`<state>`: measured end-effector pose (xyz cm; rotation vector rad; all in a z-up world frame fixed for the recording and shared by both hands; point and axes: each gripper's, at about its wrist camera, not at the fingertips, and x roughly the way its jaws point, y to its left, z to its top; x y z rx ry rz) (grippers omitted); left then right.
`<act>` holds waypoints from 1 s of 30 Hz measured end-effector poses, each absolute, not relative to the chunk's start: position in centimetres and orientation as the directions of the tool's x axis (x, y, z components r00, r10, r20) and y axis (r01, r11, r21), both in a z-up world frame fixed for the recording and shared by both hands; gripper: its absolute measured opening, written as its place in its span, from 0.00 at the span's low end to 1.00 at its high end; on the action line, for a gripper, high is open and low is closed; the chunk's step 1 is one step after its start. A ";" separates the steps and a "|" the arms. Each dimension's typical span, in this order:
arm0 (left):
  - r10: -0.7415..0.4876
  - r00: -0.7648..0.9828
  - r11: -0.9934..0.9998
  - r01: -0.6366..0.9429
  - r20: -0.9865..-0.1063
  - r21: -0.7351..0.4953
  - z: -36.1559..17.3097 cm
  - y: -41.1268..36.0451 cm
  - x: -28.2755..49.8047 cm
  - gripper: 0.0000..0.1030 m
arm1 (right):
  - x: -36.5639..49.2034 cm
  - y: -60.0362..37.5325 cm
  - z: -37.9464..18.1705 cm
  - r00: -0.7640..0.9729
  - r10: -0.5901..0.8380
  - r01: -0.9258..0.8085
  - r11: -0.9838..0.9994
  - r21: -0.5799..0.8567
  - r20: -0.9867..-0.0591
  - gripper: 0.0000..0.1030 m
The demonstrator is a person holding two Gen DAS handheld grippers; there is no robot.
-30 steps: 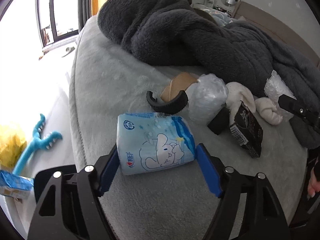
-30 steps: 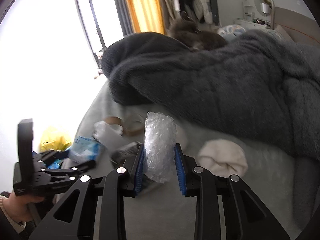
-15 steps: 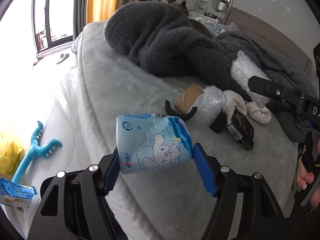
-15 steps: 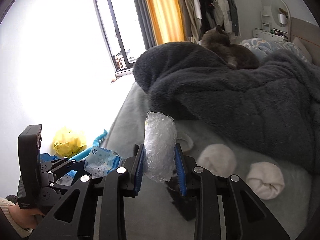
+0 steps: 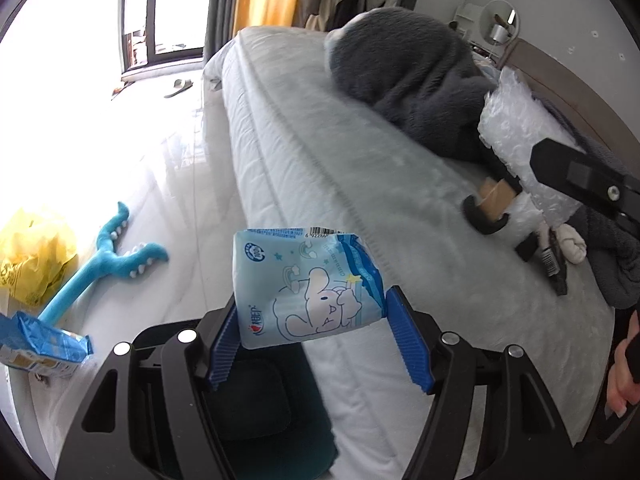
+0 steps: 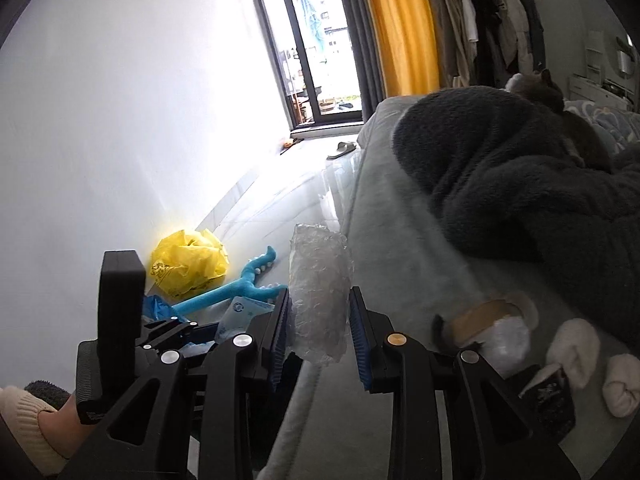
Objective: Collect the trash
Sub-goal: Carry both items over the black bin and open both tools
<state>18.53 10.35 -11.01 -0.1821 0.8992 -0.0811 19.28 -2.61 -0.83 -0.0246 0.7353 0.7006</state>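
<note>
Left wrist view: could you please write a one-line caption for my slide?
Left tool holds a blue tissue pack beside the grey bed; right tool carries bubble wrap.

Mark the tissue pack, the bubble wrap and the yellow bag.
tissue pack (image 5: 312, 296): left wrist view, on the cartoon print on its front.
bubble wrap (image 6: 318, 292): right wrist view, mid roll, between the blue pads.
yellow bag (image 6: 188, 264): right wrist view, centre of the crumpled plastic on the floor.

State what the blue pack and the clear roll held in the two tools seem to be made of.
Blue pack: thin glossy plastic film, seemingly; it crinkles and shines, with a printed cartoon and barcode.
Clear roll: bubble wrap, likely soft clear plastic; small raised bubbles cover its surface.
</note>
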 end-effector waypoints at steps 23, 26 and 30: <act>-0.172 0.320 0.957 -0.169 -0.932 -0.235 -20.0 21.4 14.7 0.69 | 18.5 9.2 -7.6 0.327 0.572 -0.626 0.727 0.281 -0.753 0.29; -0.196 0.283 0.951 -0.181 -0.939 -0.252 -20.6 22.0 14.3 0.70 | 18.5 10.1 -8.7 0.303 0.558 -0.628 0.727 0.278 -0.772 0.29; -0.200 0.250 0.951 -0.183 -0.947 -0.249 -21.0 22.7 13.9 0.73 | 18.0 11.2 -9.7 0.281 0.539 -0.636 0.725 0.266 -0.794 0.29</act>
